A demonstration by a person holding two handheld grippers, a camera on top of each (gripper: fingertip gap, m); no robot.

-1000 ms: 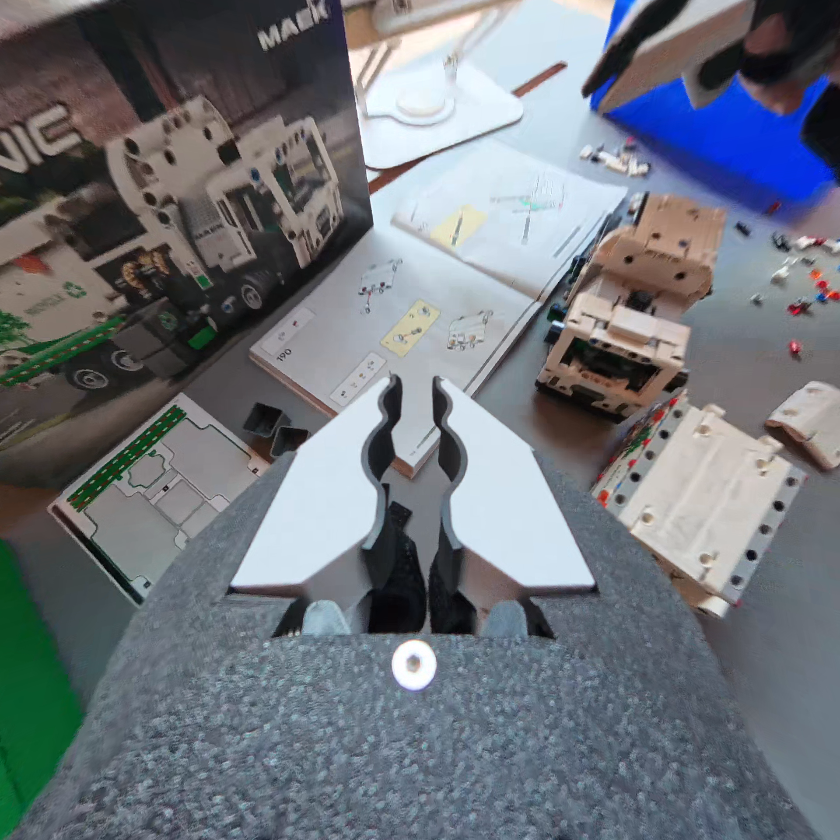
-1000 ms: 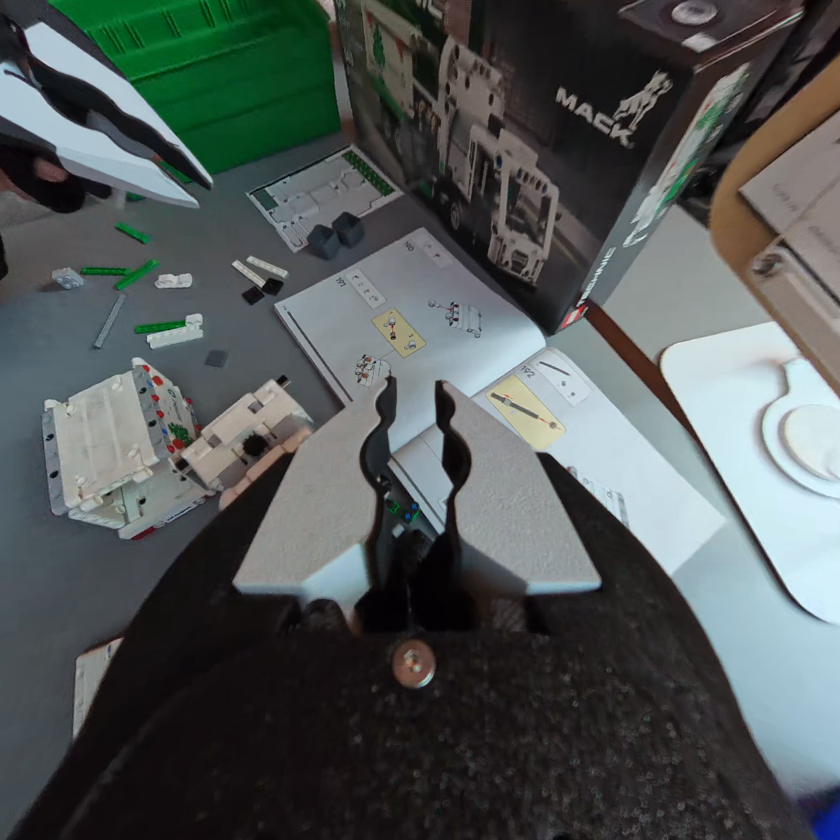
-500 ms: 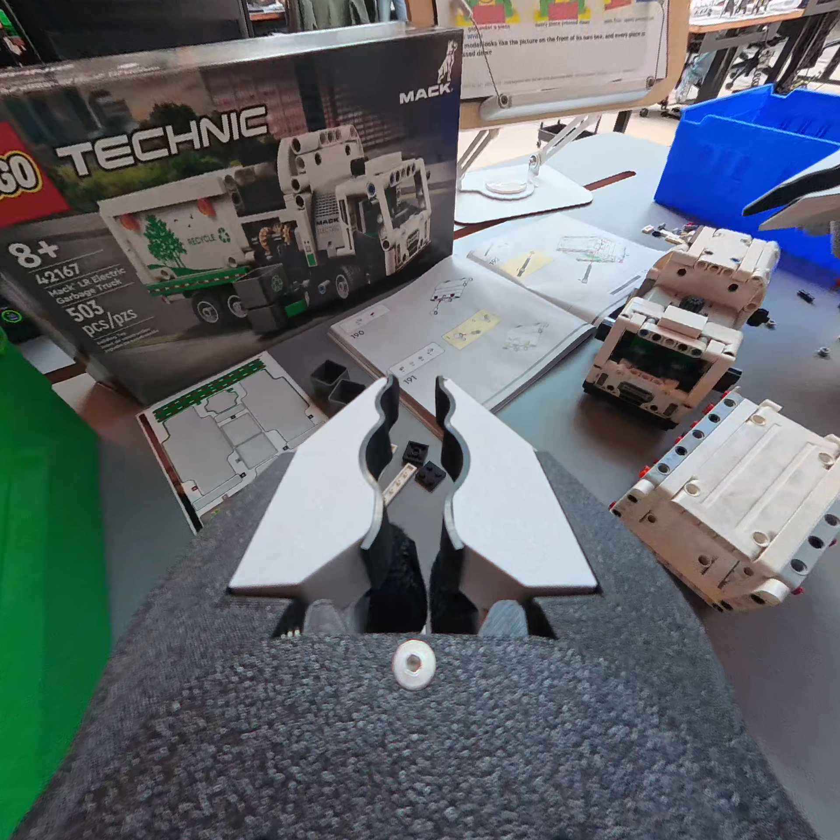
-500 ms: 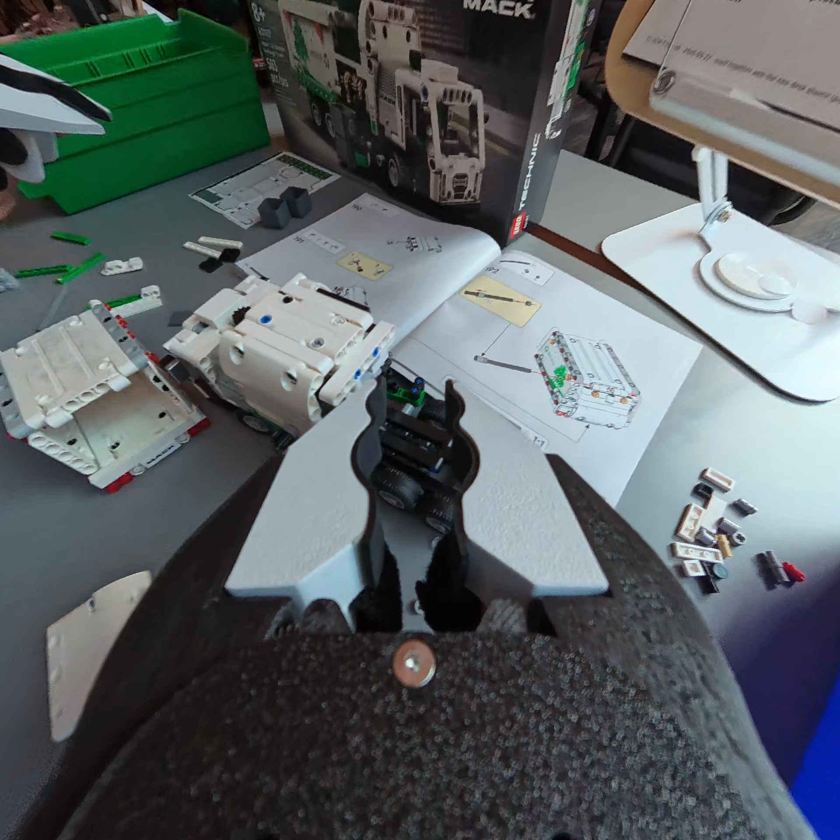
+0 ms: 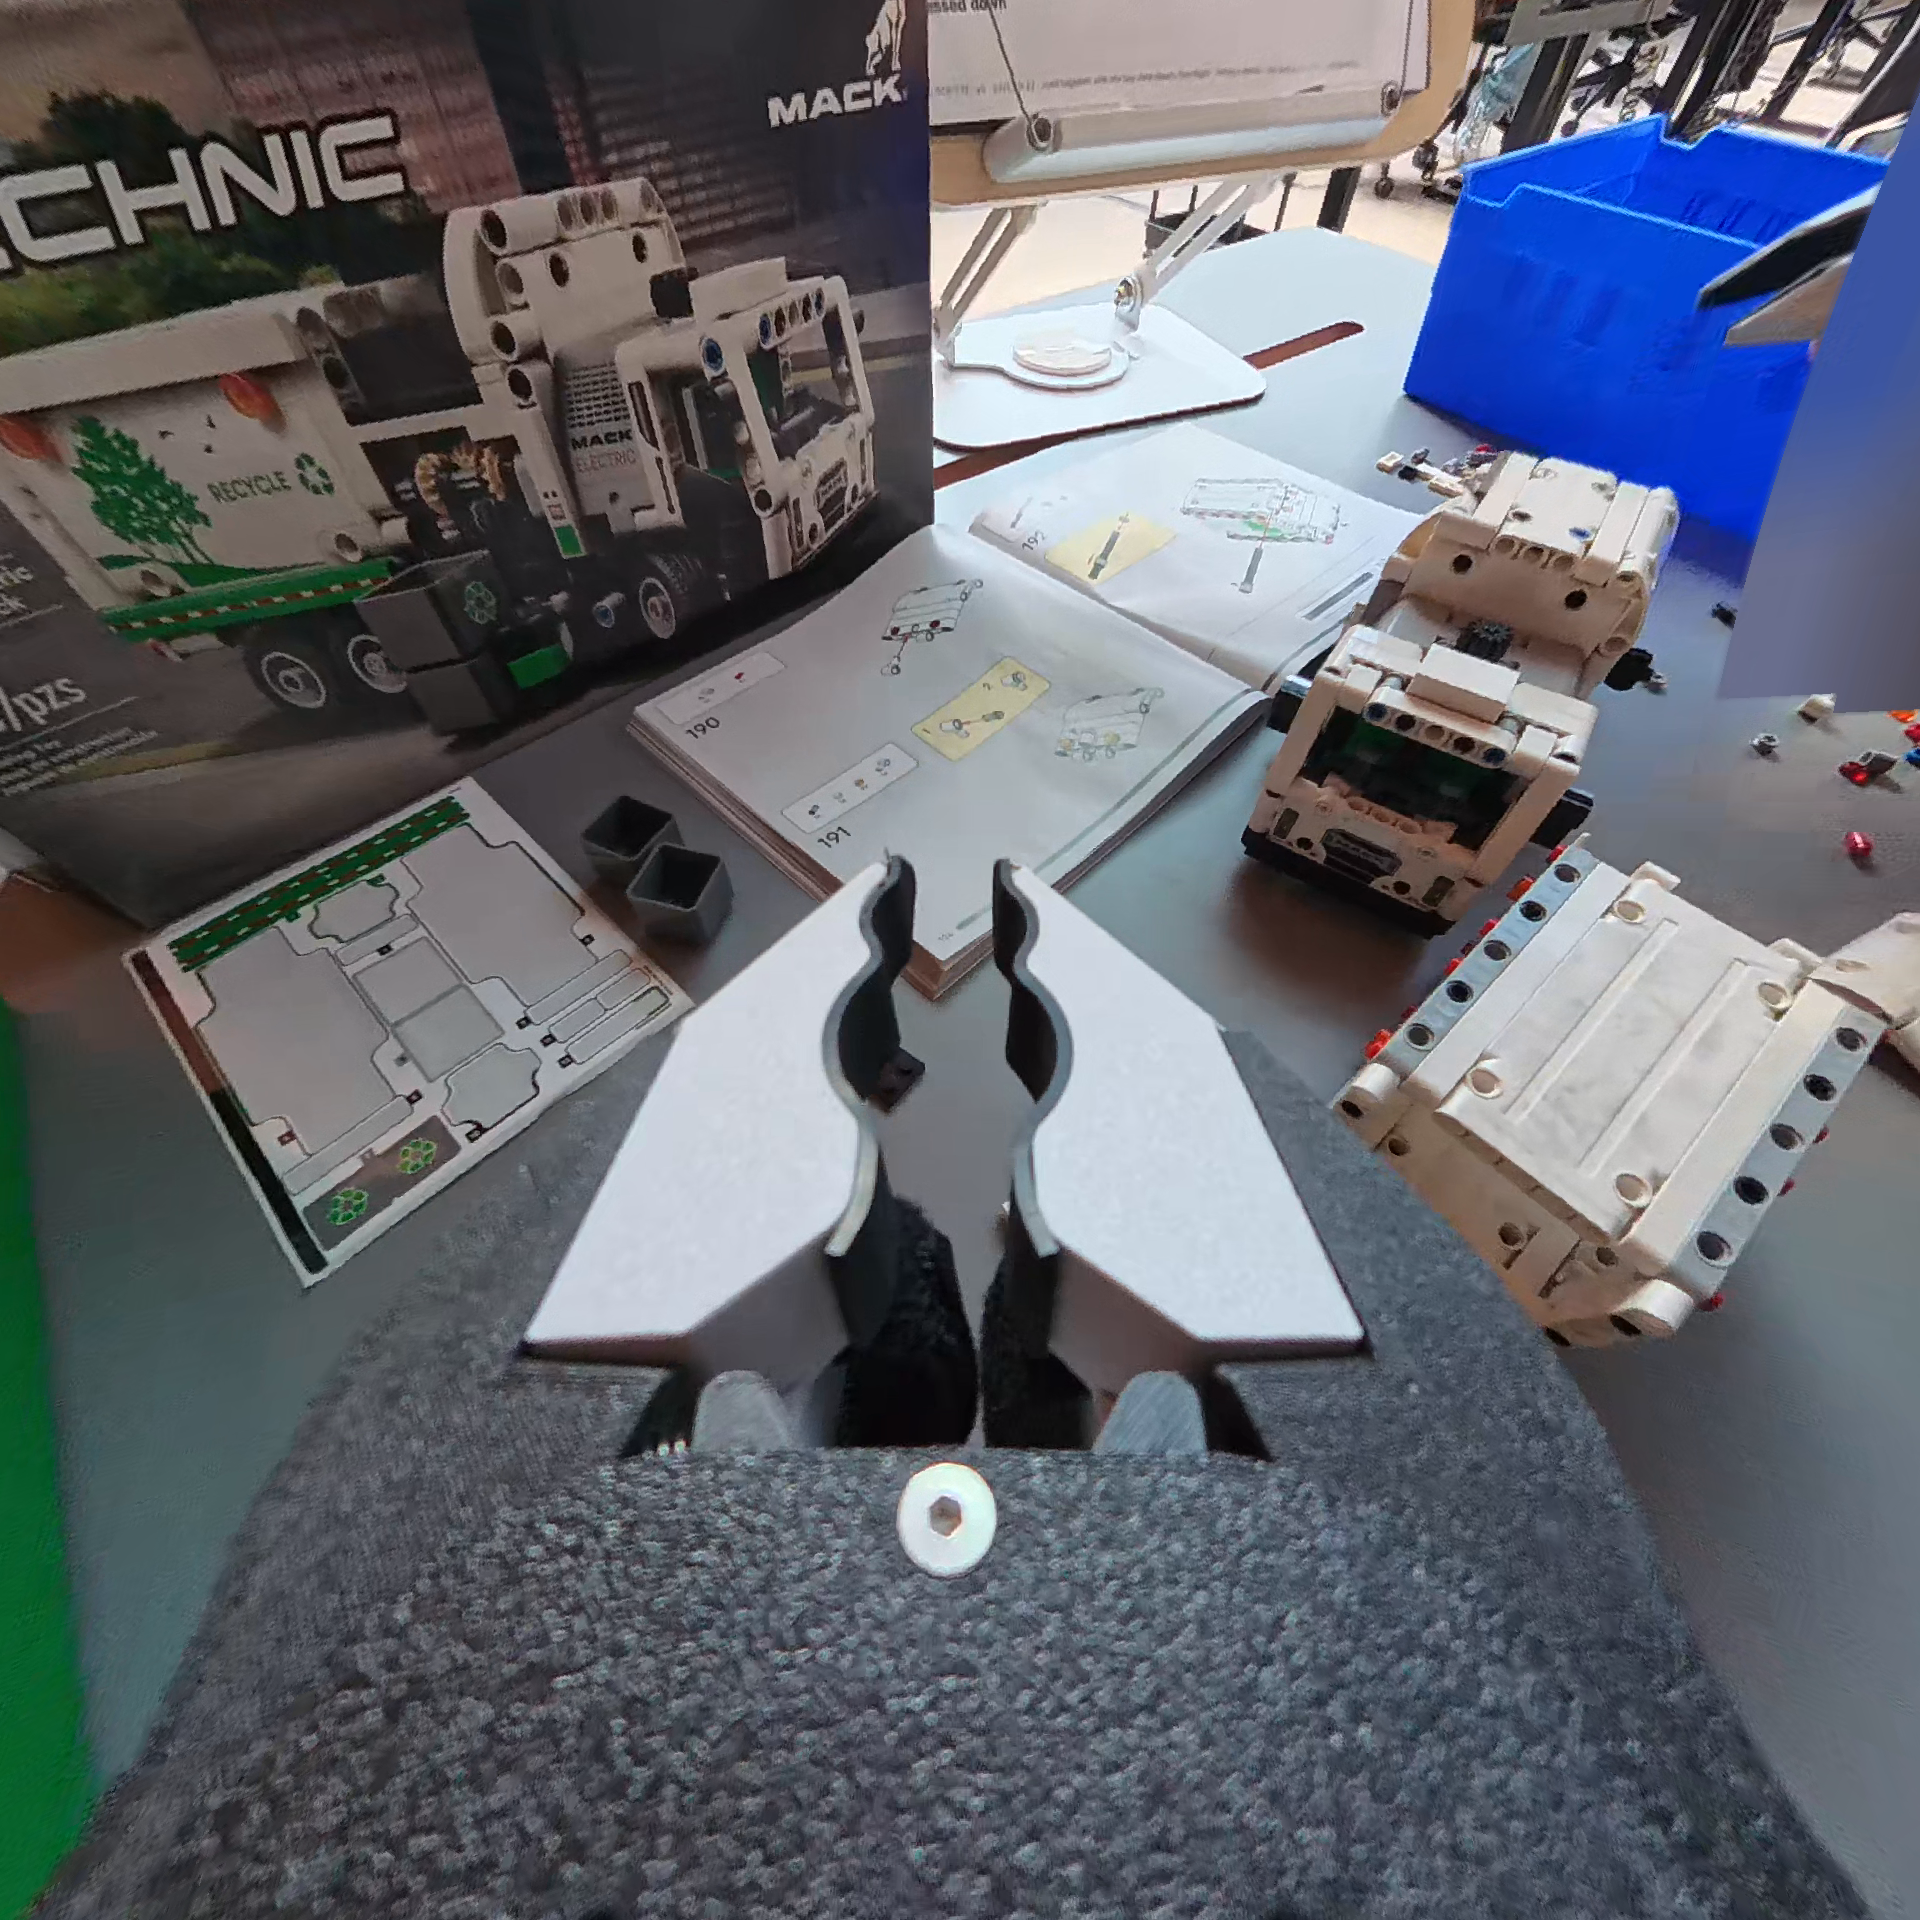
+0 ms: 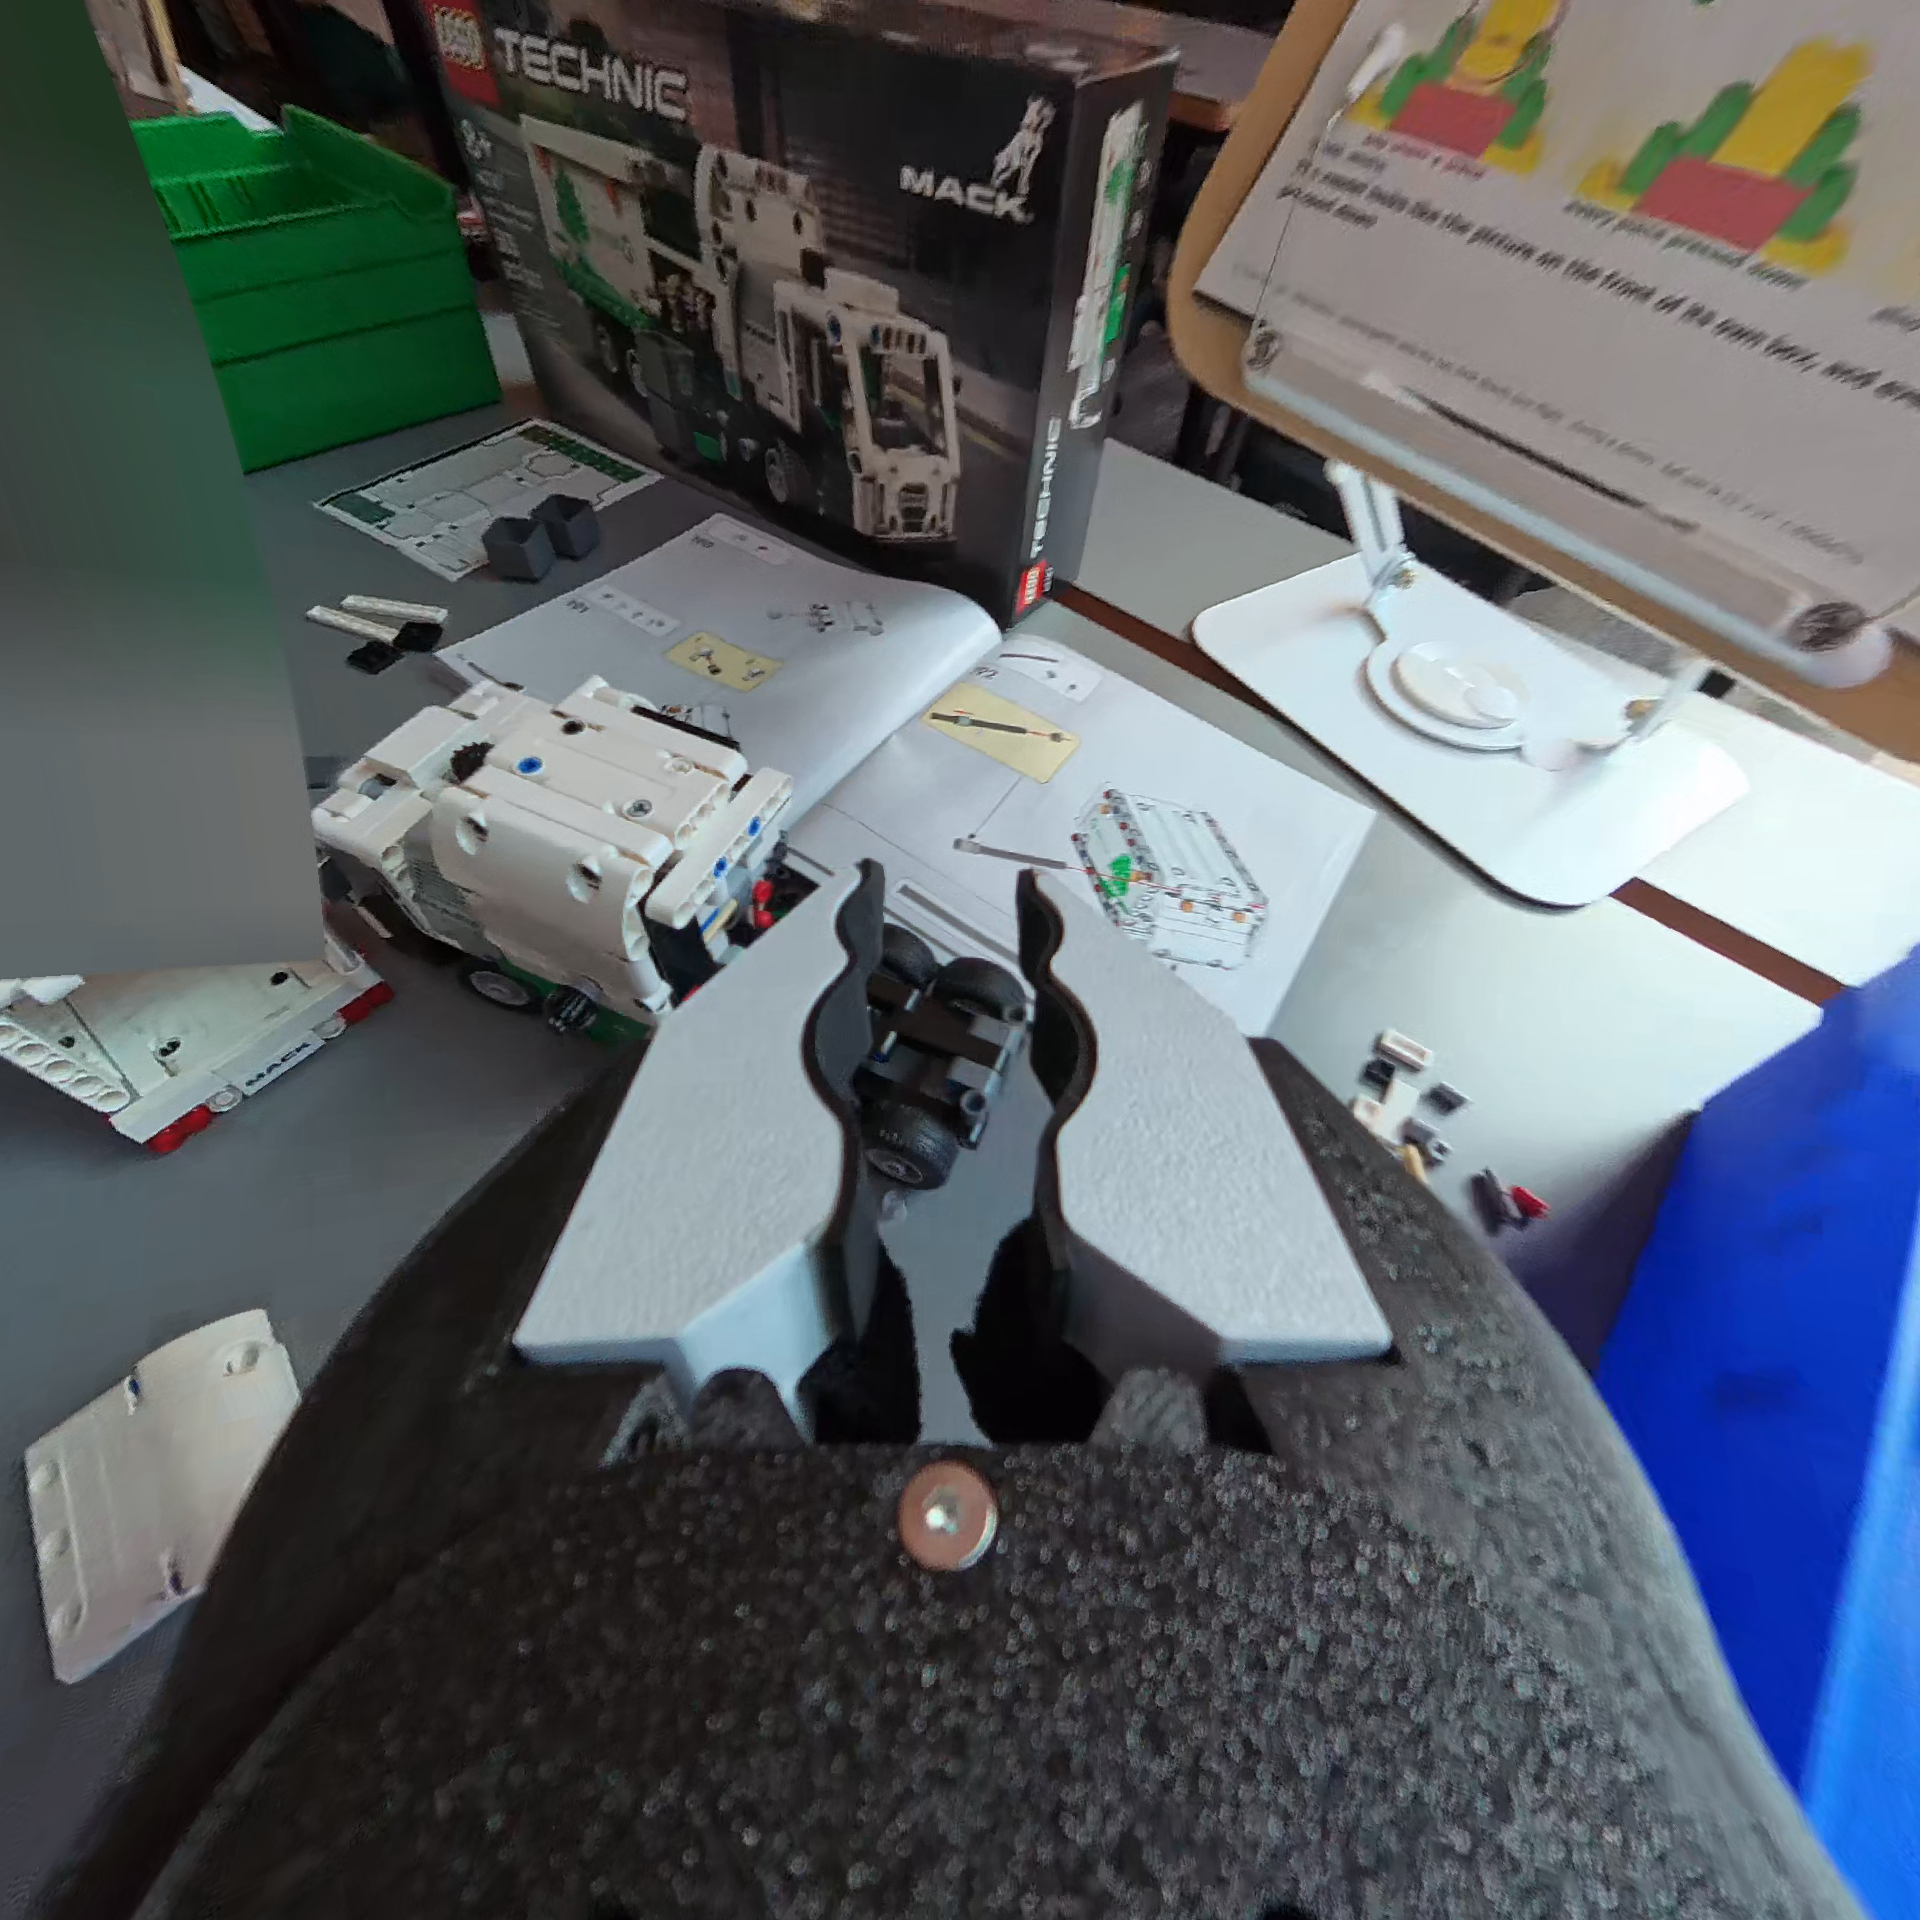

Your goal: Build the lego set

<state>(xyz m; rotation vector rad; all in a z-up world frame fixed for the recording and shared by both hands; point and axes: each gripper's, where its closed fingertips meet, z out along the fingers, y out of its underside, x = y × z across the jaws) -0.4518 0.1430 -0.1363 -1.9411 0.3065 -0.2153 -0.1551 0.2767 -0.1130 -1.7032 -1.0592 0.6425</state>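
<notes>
A half-built white truck cab (image 5: 1455, 686) stands on the grey table (image 5: 1714, 1558) at two o'clock from the left gripper (image 5: 943, 883), beside the open instruction booklet (image 5: 935, 727). The separate white body section (image 5: 1621, 1101) lies near it at three o'clock. Both tools hang empty, their fingers parted: the left gripper over bare table, the right gripper (image 6: 945, 894) above the truck's black wheeled chassis (image 6: 935, 1049), with the cab at ten o'clock. The assemblies look light and rigid, though their pinned joints would likely pop apart under a hard squeeze. The safest hold is probably across the flat side beams, away from the small studs and gear.
</notes>
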